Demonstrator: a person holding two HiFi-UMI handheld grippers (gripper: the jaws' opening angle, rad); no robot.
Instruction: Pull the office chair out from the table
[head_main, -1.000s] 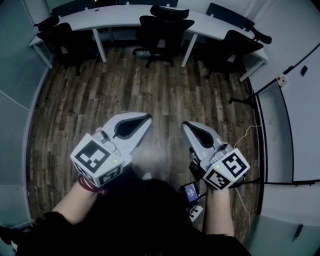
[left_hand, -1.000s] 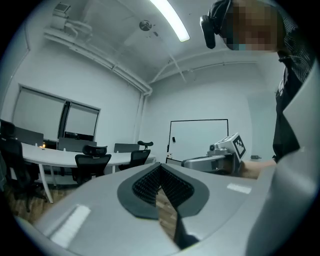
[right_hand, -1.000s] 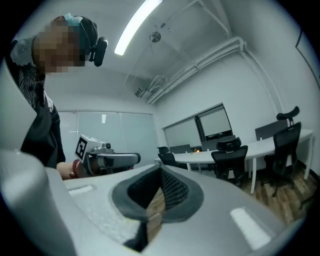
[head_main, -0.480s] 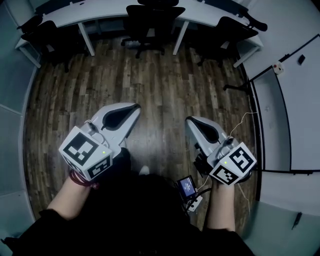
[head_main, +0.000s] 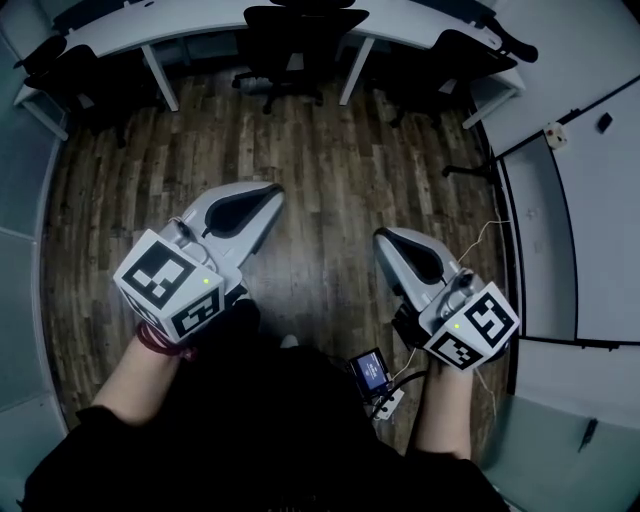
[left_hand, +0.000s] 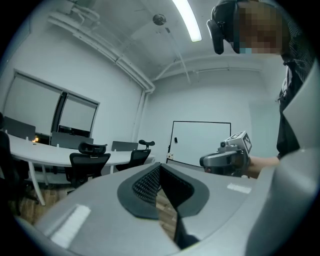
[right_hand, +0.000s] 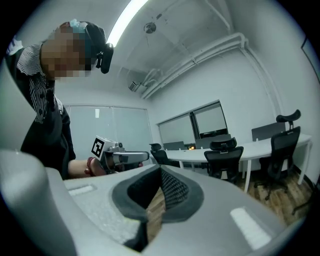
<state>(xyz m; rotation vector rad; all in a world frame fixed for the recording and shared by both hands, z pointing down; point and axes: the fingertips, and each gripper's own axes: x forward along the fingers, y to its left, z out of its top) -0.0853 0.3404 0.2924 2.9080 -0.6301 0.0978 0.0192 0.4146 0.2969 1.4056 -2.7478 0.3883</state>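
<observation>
Three black office chairs stand at the long white table (head_main: 190, 25) along the far wall. The middle chair (head_main: 300, 35) is tucked between the table legs and also appears in the left gripper view (left_hand: 87, 167) and the right gripper view (right_hand: 222, 160). My left gripper (head_main: 272, 192) and right gripper (head_main: 385, 238) hover side by side over the wooden floor (head_main: 320, 150), well short of the chairs, pointing toward them. Both are shut with nothing between the jaws, as the left gripper view (left_hand: 159, 167) and the right gripper view (right_hand: 161, 172) show.
A second chair (head_main: 70, 70) sits at the table's left end and a third (head_main: 450, 60) at its right end. A white wall panel (head_main: 600, 200) and a floor cable (head_main: 490, 250) lie to the right. A small screen device (head_main: 368, 370) hangs near my waist.
The table and chairs have slid toward the top edge of the head view. My left gripper has shifted slightly left in the picture. Both pairs of jaws stay shut.
</observation>
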